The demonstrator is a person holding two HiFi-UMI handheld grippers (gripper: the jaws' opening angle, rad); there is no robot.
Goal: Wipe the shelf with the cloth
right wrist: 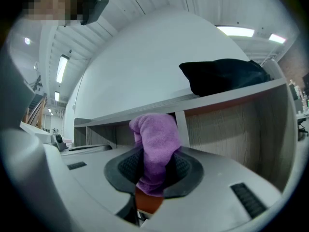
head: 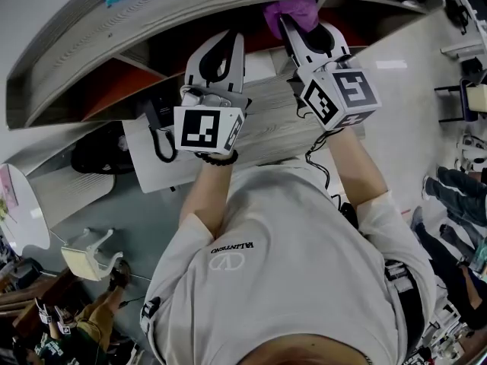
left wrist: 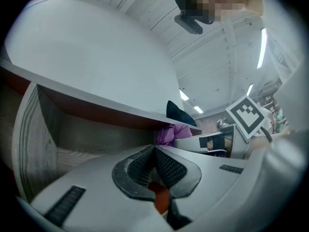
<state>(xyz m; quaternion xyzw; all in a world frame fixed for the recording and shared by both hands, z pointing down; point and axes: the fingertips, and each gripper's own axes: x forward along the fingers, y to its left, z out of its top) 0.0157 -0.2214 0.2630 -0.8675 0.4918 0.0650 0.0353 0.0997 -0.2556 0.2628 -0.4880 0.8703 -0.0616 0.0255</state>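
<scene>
right gripper (right wrist: 153, 170) was clamped on the cloth (right wrist: 155, 141), left gripper (left wrist: 154, 164) closed on nothing, so that bunched wad could've dragged out against the shelf (right wrist: 231, 94)

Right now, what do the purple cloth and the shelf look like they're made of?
Purple cloth: soft, fuzzy fabric, possibly microfibre. It has a matte nap and bunches into rounded folds where the right tool pinches it.
Shelf: grey wood-grain board with a matte finish and straight, even streaks. It is probably laminate rather than solid wood, though the look leaves that open.
</scene>
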